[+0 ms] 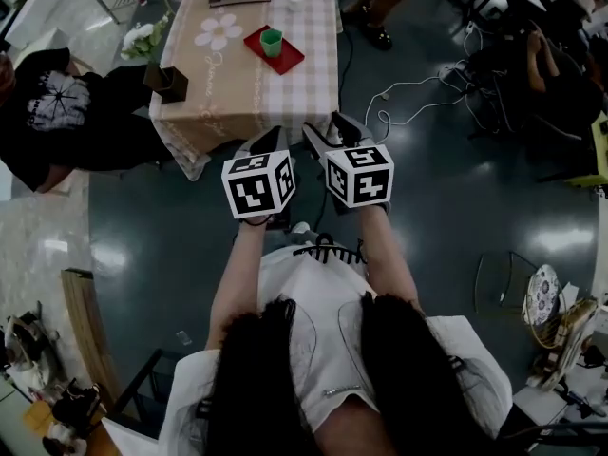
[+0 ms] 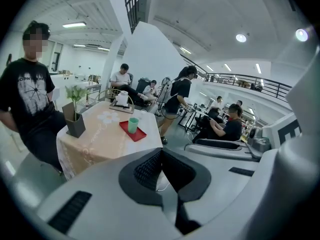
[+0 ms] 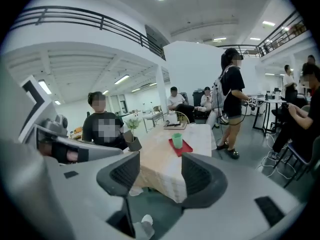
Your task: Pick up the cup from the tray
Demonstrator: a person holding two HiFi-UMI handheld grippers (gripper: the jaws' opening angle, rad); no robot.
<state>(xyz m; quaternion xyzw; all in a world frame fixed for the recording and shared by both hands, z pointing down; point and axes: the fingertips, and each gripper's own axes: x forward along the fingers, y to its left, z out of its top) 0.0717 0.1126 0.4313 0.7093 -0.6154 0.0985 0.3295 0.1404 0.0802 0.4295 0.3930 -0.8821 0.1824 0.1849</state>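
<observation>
We hold both grippers low over the floor (image 1: pixel 446 188), side by side, short of the table's (image 1: pixel 237 84) near edge and clear of it. The left gripper (image 2: pixel 162 173) has its jaws pressed together with nothing between them. The right gripper (image 3: pixel 159 176) has its jaws standing apart, empty; through the gap we see the table's near corner and its hanging cloth.

The cup (image 1: pixel 272 41) stands upright on the tray (image 1: pixel 288 60), on the tray's far left part. The tray lies skewed on the table's far half, near the right edge, with bare cloth around it on the near side and to the left. Nothing touches the cup.

Along the table's left edge a pot (image 1: pixel 169 82) sits by the near corner, well apart from the tray. A person (image 1: pixel 57 112) in a black shirt sits close against that left side, so we have little room there. The right side is more open: bare floor runs beside the table, crossed by a loose white cable (image 1: pixel 404 91). A second person (image 3: pixel 231 104) stands beyond the table's far right corner. Between our grippers and the near edge the floor lies open.
</observation>
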